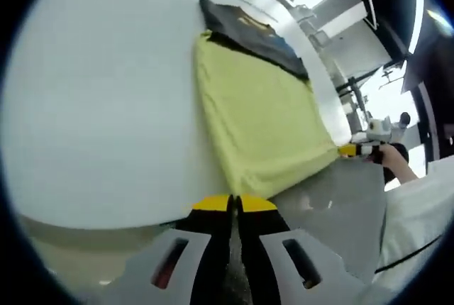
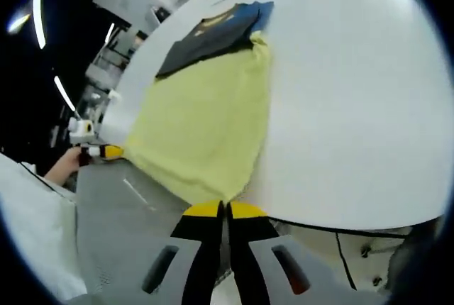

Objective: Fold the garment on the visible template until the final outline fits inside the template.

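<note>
The pale yellow cloth garment (image 1: 262, 117) lay spread on the white tabletop (image 1: 106, 99), its far edge meeting a dark blue-and-black printed garment (image 1: 252, 32) that lay flat beyond it. No template outline could be made out under the yellow cloth in either view.

In the left gripper view, the left gripper (image 1: 234, 206) had its yellow-tipped jaws pressed together at the near corner of the yellow garment; the cloth edge appeared to be pinched between them, though the contact point was partly hidden. In the right gripper view, the right gripper (image 2: 225, 211) likewise had its jaws closed at the opposite near corner of the garment, apparently holding it. Each gripper also showed in the other's view as a small yellow-tipped tool at the garment's corner, held by a hand (image 1: 394, 159) with a white sleeve (image 1: 418, 213).

Risks, as judged from this state:
- If either pinch held only a thin margin of cloth, the corner could slip free when lifted, leaving a skewed fold.
- Unequal travel of the two grippers would produce a diagonal crease and an outline unlikely to fit the template.
- Carrying the near edge too far forward could cover the dark garment and hide it.

Surroundings: a grey surface (image 2: 113, 213) lay below the table edge near the grippers. White structures (image 1: 355, 28) and bright strip lights (image 2: 37, 7) stood beyond the table's far side, well apart from the cloth. Nothing lay on the yellow garment to obstruct a fold.
</note>
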Available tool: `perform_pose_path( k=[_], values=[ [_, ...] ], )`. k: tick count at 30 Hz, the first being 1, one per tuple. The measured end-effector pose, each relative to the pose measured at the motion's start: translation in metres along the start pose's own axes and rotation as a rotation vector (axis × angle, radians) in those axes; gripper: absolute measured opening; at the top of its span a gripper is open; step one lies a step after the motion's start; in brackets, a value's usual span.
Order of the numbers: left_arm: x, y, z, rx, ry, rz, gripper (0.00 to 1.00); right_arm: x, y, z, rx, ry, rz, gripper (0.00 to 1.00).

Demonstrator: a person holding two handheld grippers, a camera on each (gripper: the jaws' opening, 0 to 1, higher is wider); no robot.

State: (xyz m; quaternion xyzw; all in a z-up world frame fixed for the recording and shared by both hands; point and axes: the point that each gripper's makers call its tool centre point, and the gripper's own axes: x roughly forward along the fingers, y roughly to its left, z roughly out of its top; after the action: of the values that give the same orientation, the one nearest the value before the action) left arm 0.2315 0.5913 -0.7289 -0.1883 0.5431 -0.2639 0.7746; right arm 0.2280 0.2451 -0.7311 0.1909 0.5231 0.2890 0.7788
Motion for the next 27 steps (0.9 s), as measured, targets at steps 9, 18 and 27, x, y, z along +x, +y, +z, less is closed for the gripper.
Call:
perform_pose_path(
  k=[9, 18, 27],
  values=[
    [-0.020, -0.009, 0.012, -0.050, -0.054, -0.057, 0.00, -0.019, 0.014, 0.021, -0.014, -0.109, 0.062, 0.03],
    [-0.037, -0.020, 0.026, -0.069, -0.084, -0.105, 0.00, -0.038, 0.020, 0.033, -0.028, -0.138, 0.073, 0.03],
    [-0.045, -0.028, 0.024, -0.054, -0.082, -0.123, 0.00, -0.050, 0.033, 0.037, -0.050, -0.147, 0.101, 0.03]
  ],
)
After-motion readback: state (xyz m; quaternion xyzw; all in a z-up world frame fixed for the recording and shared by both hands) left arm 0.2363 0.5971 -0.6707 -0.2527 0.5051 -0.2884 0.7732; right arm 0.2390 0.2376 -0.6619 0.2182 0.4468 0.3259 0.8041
